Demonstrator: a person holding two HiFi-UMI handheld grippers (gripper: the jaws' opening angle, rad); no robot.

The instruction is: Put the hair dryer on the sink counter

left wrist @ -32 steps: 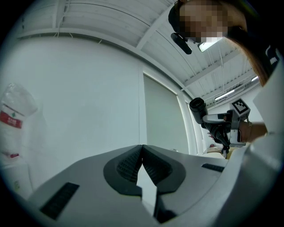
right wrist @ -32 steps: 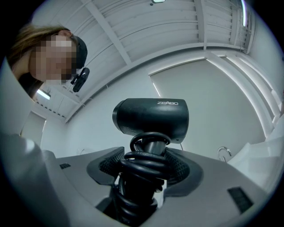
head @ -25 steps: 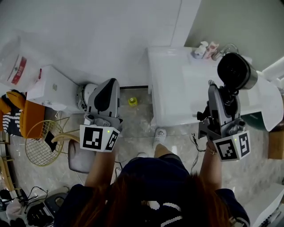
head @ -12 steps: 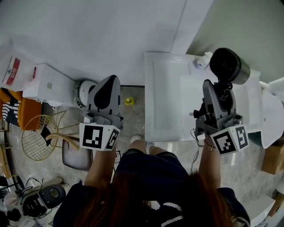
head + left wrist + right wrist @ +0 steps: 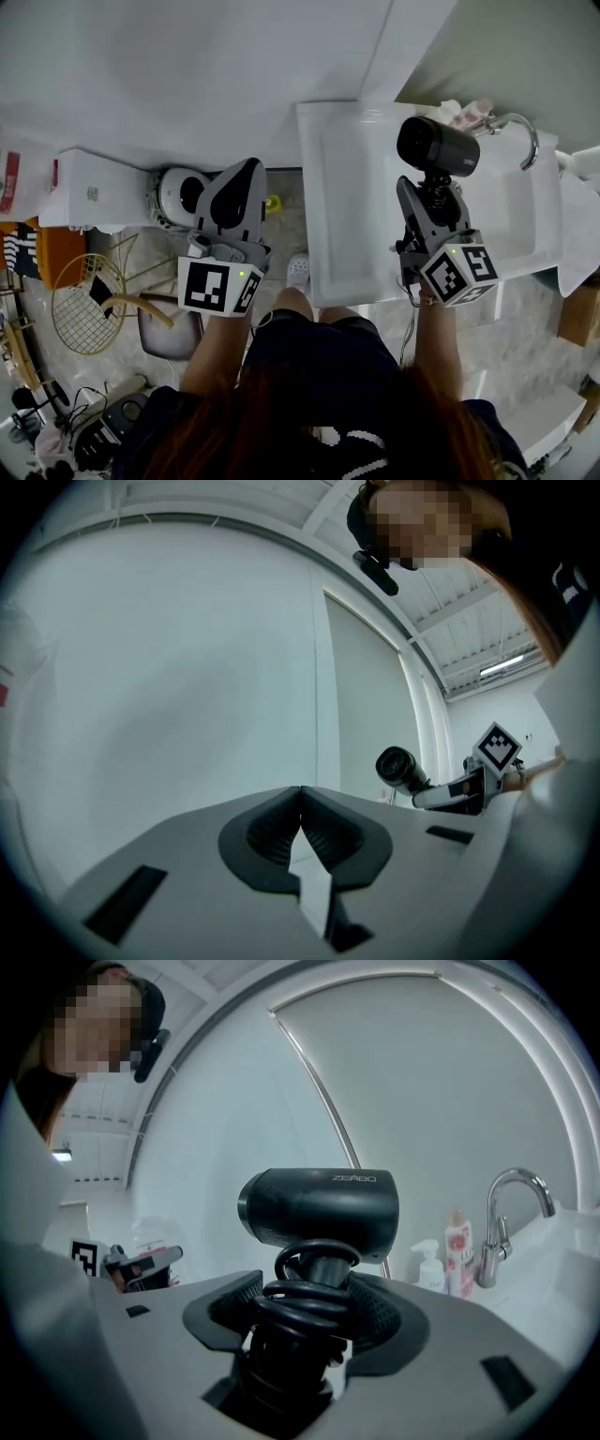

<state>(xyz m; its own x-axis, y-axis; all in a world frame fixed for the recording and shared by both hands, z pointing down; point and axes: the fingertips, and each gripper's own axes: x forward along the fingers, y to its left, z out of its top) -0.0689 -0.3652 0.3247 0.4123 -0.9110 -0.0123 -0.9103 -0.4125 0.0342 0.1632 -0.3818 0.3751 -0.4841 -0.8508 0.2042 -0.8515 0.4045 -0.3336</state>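
Up at 2 o'clock in the head view, holding the black hair dryer (image 5: 438, 145) over the white sink counter (image 5: 347, 234), not yet resting on it. Squeezing its handle and the curly cord wound there with the right gripper (image 5: 424, 187), jaws clamped, probably stopping the cord from dangling. Showing a smooth, round, dull barrel. Hanging the left gripper (image 5: 246, 178) out at 9 o'clock, jaws pressed together, empty. Standing at 3 o'clock from the dryer: shiny curved tap (image 5: 520, 131), little bottles (image 5: 464, 111).
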